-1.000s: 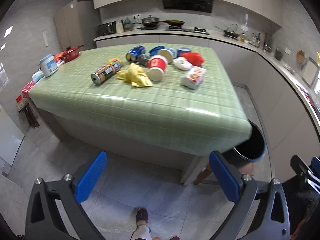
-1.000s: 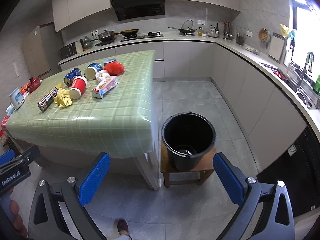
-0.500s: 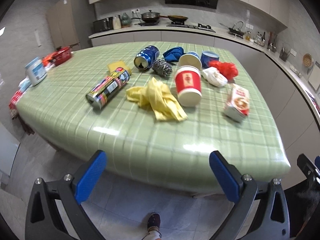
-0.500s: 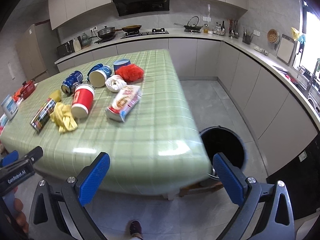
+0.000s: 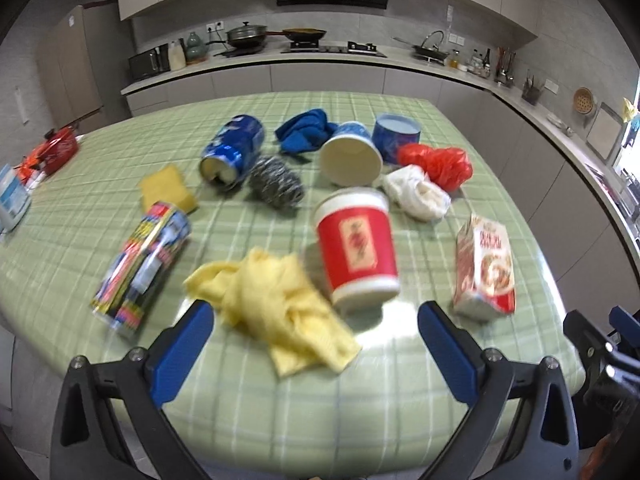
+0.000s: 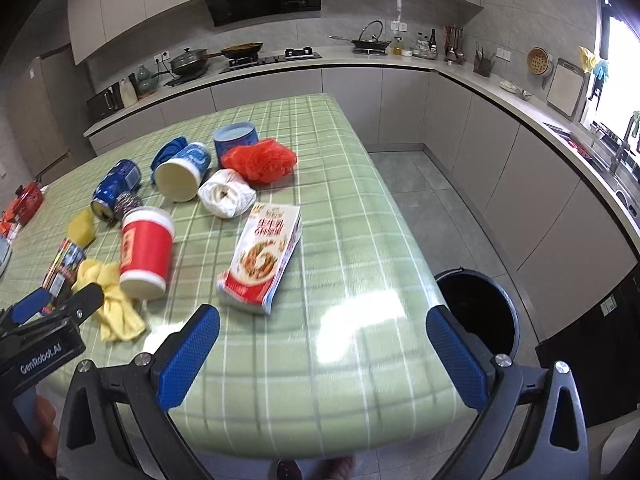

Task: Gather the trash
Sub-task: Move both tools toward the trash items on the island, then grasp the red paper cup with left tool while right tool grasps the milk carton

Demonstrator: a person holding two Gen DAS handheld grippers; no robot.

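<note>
While both tongs hang spread wide and empty at the near edge of the bench (image 5: 400, 420), the trash lies untouched.
Left tongs (image 5: 316, 344) face a yellow cloth (image 5: 276, 320) and upturned red cup (image 5: 358, 256); right tongs (image 6: 322, 350) face a flat snack box (image 6: 262, 256). Farther back lie cans and wads; a black bin (image 6: 480, 312) stands off the right edge.

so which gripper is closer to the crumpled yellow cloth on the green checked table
Left. The left gripper hangs open right over the crumpled yellow cloth, which lies between its blue fingers. The right gripper is open further right, nearer the flat food box.
</note>
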